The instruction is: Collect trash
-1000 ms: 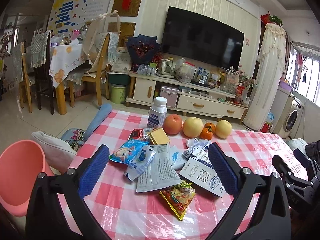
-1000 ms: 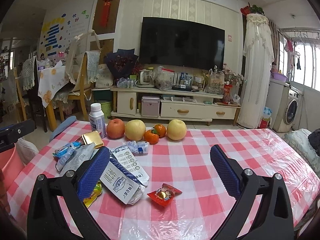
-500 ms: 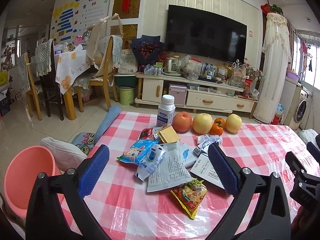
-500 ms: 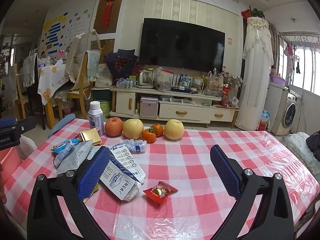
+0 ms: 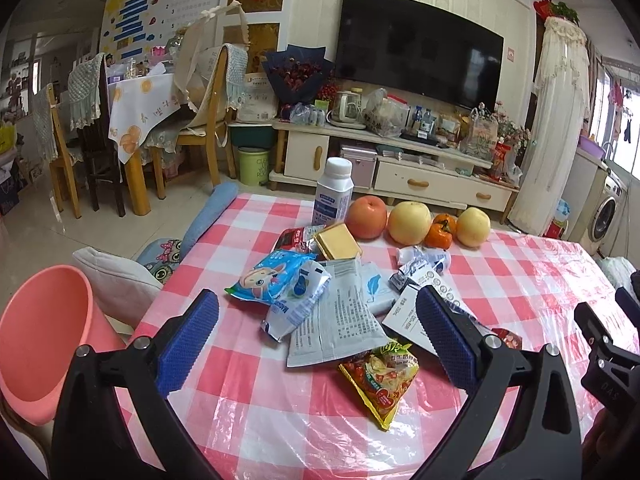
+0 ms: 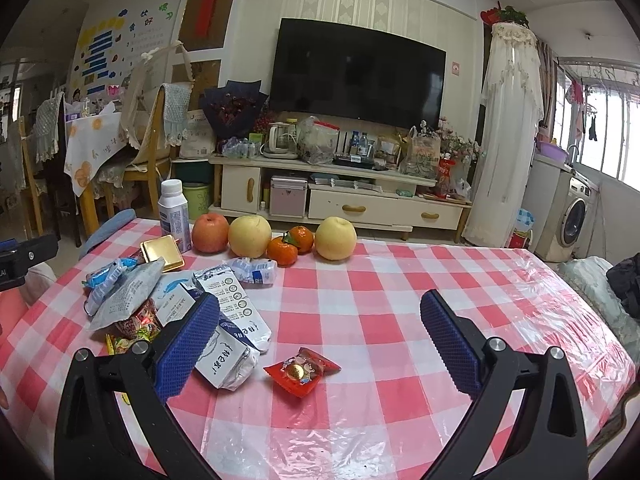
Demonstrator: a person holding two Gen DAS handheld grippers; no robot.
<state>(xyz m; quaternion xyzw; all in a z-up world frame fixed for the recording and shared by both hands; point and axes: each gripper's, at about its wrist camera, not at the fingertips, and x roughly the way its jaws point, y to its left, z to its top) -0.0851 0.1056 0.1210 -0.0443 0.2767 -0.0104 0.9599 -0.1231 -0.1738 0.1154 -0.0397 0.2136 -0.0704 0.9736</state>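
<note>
Crinkled foil and paper wrappers make up the trash, heaped on the left half of the worktop (image 6: 400,320), which is covered in a red-and-white checked plastic cloth. In the heap: a blue cartoon snack bag (image 5: 272,276), a white-and-blue pouch (image 5: 296,306) overlapping it, a grey printed sachet (image 5: 340,316) lying flat, and a yellow-and-red snack packet (image 5: 380,380) at the near edge. A flattened white carton (image 6: 228,332) lies at the right side of the heap; a crumpled small bottle wrapper (image 6: 252,270) sits just behind it. A red candy wrapper (image 6: 300,370) lies apart from the heap, nearer the worktop's middle.

Left gripper (image 5: 316,340): fingers spread wide, nothing between them, held above the near edge with the heap between the blue pads. Right gripper (image 6: 320,344): likewise spread and empty; the red candy wrapper lies between its pads in view, the carton partly behind its left pad.

Behind the heap: a gold flat tin (image 5: 338,240), a white bottle (image 5: 334,196), then a row of fruit, namely a red apple (image 5: 366,216), a yellow pear (image 5: 410,222), two tangerines (image 6: 290,244) touching, and a second pear (image 6: 335,238).

Off the worktop's left edge: a pink bin (image 5: 44,340), mouth tilted toward the camera, beside a white cushion (image 5: 116,280).
</note>
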